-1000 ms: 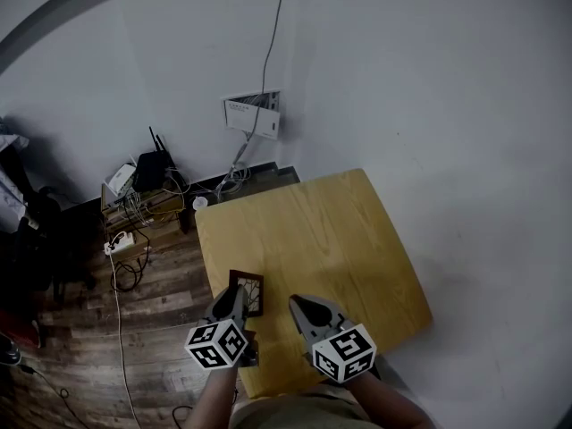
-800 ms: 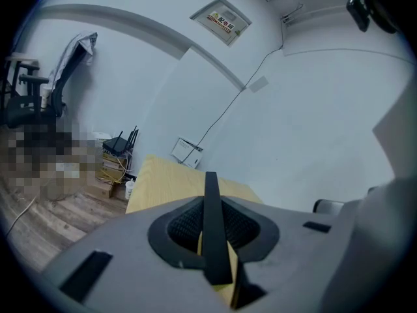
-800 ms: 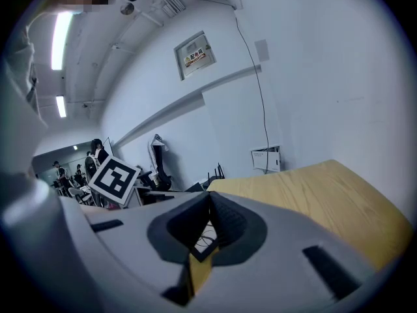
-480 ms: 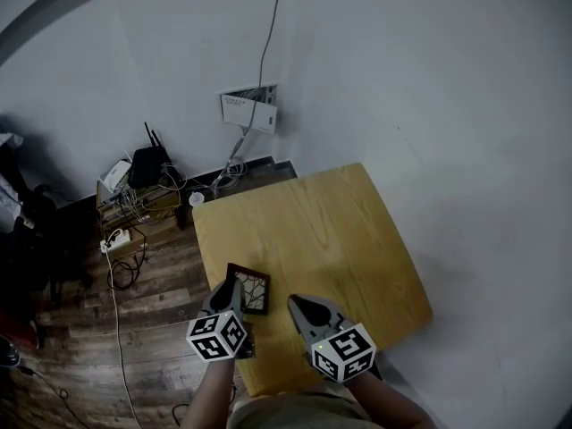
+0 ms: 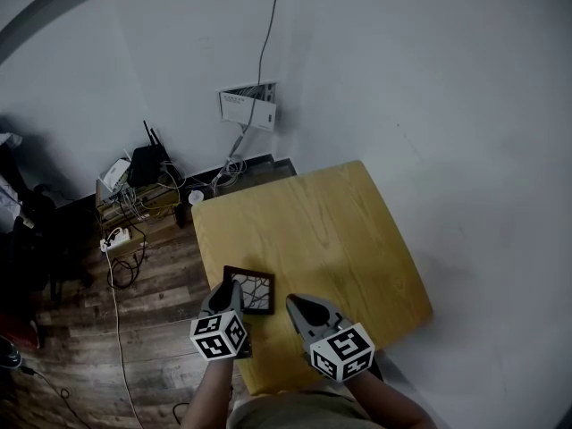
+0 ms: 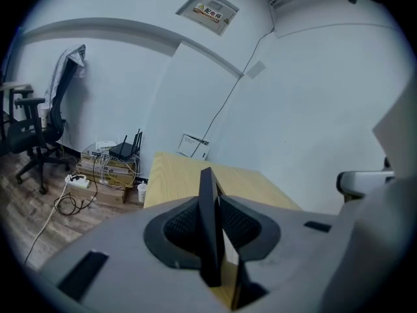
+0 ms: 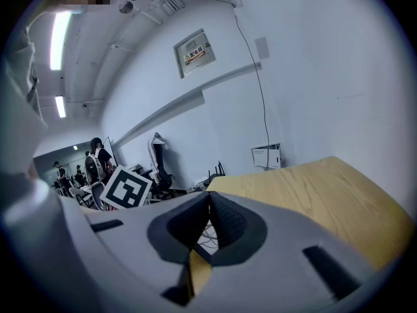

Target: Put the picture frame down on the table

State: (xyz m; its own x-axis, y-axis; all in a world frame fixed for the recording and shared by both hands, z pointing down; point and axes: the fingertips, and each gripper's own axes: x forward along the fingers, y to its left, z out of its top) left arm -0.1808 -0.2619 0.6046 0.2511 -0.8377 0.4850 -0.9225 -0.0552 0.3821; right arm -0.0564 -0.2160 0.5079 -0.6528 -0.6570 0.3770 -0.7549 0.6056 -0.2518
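The table (image 5: 313, 213) is pale wood with fine grain, smooth and matt. The frame (image 5: 249, 290) has a dark matt rim. The left gripper (image 5: 232, 294) and right gripper (image 5: 296, 304) look like matt grey plastic, with black ribbed pads (image 6: 184, 225). The floor (image 5: 80, 329) is dark wood planks.

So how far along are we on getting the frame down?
Done: the picture frame is over the table's near left corner. In hand: the left gripper is shut on its edge; the right gripper is shut and empty. Left: lay it flat, if it isn't touching already, and release.
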